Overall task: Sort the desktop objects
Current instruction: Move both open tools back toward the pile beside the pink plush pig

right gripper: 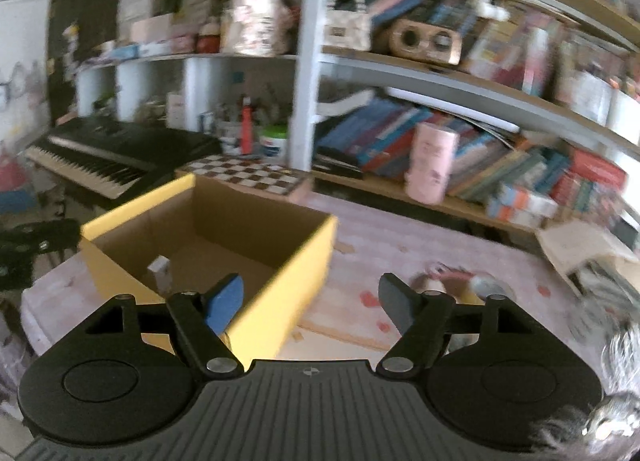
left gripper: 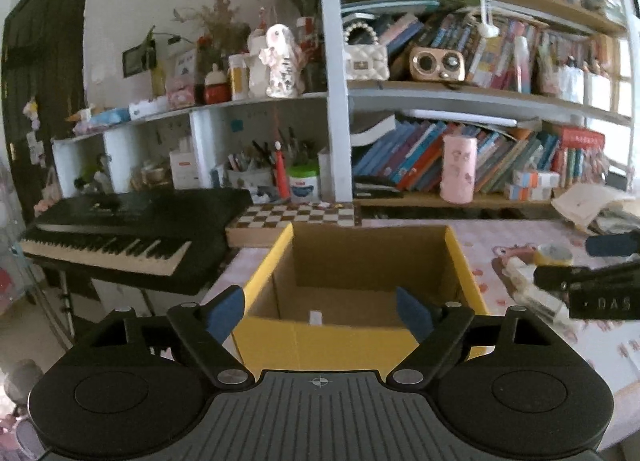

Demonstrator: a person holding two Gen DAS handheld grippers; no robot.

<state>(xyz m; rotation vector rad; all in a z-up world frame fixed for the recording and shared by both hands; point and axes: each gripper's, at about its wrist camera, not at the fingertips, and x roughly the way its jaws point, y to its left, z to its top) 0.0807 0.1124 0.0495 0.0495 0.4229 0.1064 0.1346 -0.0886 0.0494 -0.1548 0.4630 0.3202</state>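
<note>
A yellow cardboard box (left gripper: 280, 337) stands open on the pink desk. A small white object (left gripper: 315, 317) lies on its floor, also seen in the right wrist view (right gripper: 159, 266). My left gripper (left gripper: 320, 311) is open and empty, straddling the box's near wall. My right gripper (right gripper: 310, 301) is open and empty, over the box's (right gripper: 304, 261) right corner; it also shows at the right edge of the left wrist view (left gripper: 600, 281). A roll of tape (left gripper: 554, 255) and a pale packet (left gripper: 528, 289) lie right of the box. The right wrist view is blurred.
A checkerboard (left gripper: 296, 217) lies behind the box. A keyboard piano (left gripper: 120, 237) stands to the left off the desk. Bookshelves (left gripper: 480, 101) with a pink cup (left gripper: 458, 169) line the back. Papers (left gripper: 588, 201) pile at the far right. A fluffy grey thing (right gripper: 612, 341) sits near right.
</note>
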